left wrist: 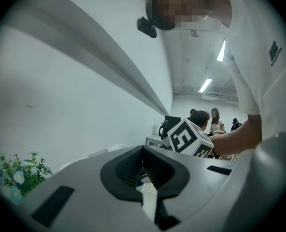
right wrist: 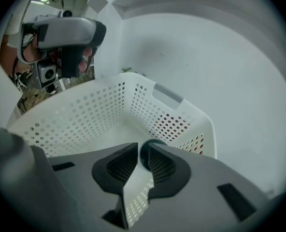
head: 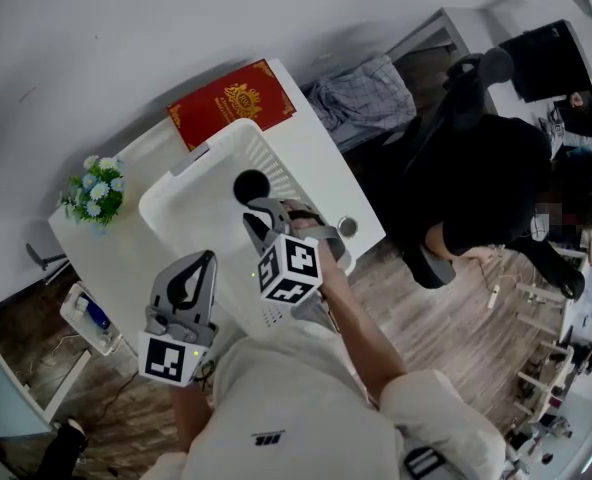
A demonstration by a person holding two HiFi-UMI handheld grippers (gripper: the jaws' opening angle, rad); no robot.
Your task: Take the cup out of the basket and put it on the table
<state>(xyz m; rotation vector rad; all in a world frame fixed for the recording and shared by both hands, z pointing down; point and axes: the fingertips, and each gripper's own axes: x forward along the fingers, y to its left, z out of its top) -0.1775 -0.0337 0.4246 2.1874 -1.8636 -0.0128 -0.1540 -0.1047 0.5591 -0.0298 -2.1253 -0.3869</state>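
Note:
A dark cup (head: 251, 184) stands inside the white perforated basket (head: 176, 190) on the white table (head: 321, 163). My right gripper (head: 259, 210) reaches down into the basket at the cup's near edge. In the right gripper view only a dark slice of the cup (right wrist: 152, 141) shows. It fills the narrow gap of the right gripper (right wrist: 141, 151), whose jaws sit shut on the cup's wall. My left gripper (head: 204, 264) hangs over the basket's front left corner. The left gripper (left wrist: 144, 151) is shut and holds nothing.
A red book (head: 231, 103) lies behind the basket and a small flower bunch (head: 96, 190) sits at its left. A small round metal thing (head: 348, 226) rests near the table's right edge. A seated person (head: 496, 188) and chairs are to the right.

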